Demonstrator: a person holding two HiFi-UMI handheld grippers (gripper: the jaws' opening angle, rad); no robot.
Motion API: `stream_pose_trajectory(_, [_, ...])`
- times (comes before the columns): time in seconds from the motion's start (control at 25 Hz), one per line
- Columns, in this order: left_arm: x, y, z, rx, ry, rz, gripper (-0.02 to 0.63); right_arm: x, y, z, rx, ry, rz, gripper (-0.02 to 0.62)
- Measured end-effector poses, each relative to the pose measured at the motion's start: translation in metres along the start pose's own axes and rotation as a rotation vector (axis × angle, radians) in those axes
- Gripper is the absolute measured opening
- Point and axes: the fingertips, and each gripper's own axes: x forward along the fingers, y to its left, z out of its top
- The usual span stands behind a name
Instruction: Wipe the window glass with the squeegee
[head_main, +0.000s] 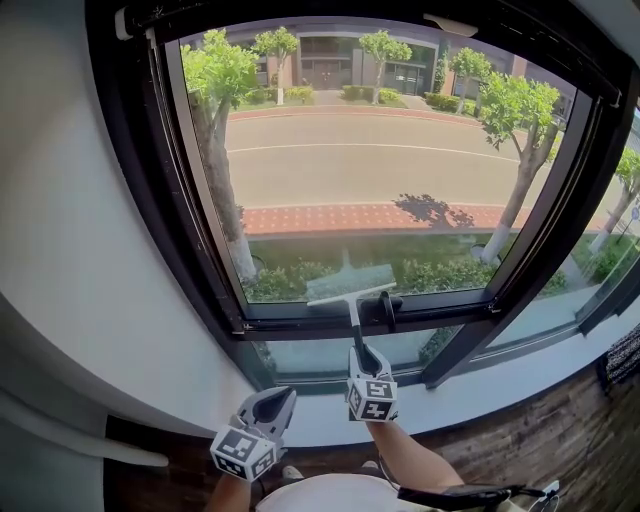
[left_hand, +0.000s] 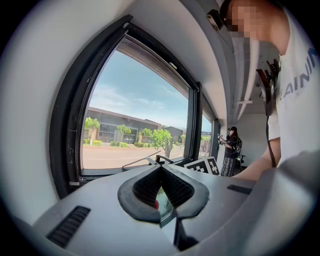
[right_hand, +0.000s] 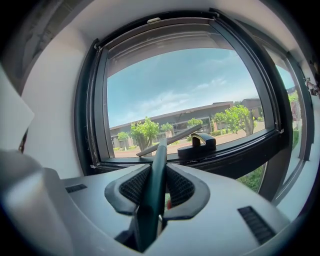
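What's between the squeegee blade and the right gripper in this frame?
Only the squeegee's own dark handle, crossing the window's lower frame beside the black window latch, as the head view shows. The right gripper is shut on that handle.

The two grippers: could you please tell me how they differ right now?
The right gripper is shut on the squeegee handle; the left gripper is shut on nothing. The right reaches toward the window glass; the left hangs lower, beside it. Both carry marker cubes.

Just one squeegee (head_main: 350, 287) and one window handle (head_main: 388, 306) here. Two hand-held grippers (head_main: 274, 403) (head_main: 362, 360), plus one bystander (left_hand: 232, 150) off at 3 o'clock.
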Motion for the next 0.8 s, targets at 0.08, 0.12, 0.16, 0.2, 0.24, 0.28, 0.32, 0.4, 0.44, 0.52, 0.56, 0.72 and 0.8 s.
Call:
stream_pose_trajectory(0.08, [0.0, 0.001, 0.0, 0.0, 0.0, 0.001, 0.018, -0.001, 0.0, 0.001, 0.002, -0.002, 0.007, 0.1])
stream_pose_trajectory(0.12, [0.0, 0.001, -0.001, 0.0, 0.0, 0.002, 0.018, -0.002, -0.001, 0.002, 0.001, -0.004, 0.009, 0.101])
stream_pose_trajectory(0.16, [0.001, 0.001, 0.0, 0.0, -0.001, 0.002, 0.018, -0.003, -0.001, 0.004, -0.001, -0.007, 0.012, 0.1])
stream_pose_trajectory(0.2, [0.001, 0.001, 0.0, -0.001, -0.002, 0.002, 0.018, -0.004, 0.0, 0.006, -0.002, -0.01, 0.016, 0.1])
stream_pose_trajectory(0.24, [0.001, 0.001, 0.0, -0.001, -0.003, 0.002, 0.017, -0.006, 0.001, 0.008, -0.004, -0.014, 0.021, 0.1])
stream_pose_trajectory(0.28, [0.001, 0.001, 0.0, -0.002, -0.004, 0.003, 0.018, -0.008, 0.002, 0.011, -0.009, -0.021, 0.026, 0.1])
stream_pose_trajectory(0.32, [0.001, 0.001, 0.001, -0.002, -0.004, 0.004, 0.018, -0.01, 0.004, 0.015, -0.017, -0.03, 0.033, 0.1])
stream_pose_trajectory(0.4, [0.001, 0.002, 0.001, -0.002, -0.003, 0.007, 0.017, -0.016, 0.009, 0.026, -0.035, -0.057, 0.046, 0.1])
stream_pose_trajectory(0.44, [0.001, 0.003, 0.001, -0.002, -0.003, 0.009, 0.018, -0.019, 0.012, 0.033, -0.043, -0.073, 0.052, 0.1])
stream_pose_trajectory(0.52, [0.0, 0.004, 0.0, -0.004, -0.003, 0.012, 0.018, -0.026, 0.02, 0.051, -0.053, -0.113, 0.067, 0.1])
stream_pose_trajectory(0.56, [0.0, 0.004, 0.0, -0.005, -0.004, 0.013, 0.018, -0.029, 0.024, 0.062, -0.057, -0.138, 0.077, 0.1])
stream_pose_trajectory(0.72, [-0.001, 0.006, -0.001, -0.008, -0.004, 0.015, 0.018, -0.045, 0.048, 0.119, -0.072, -0.267, 0.139, 0.1])
stream_pose_trajectory(0.8, [-0.002, 0.007, -0.001, -0.008, -0.003, 0.017, 0.018, -0.052, 0.062, 0.157, -0.081, -0.345, 0.178, 0.1])
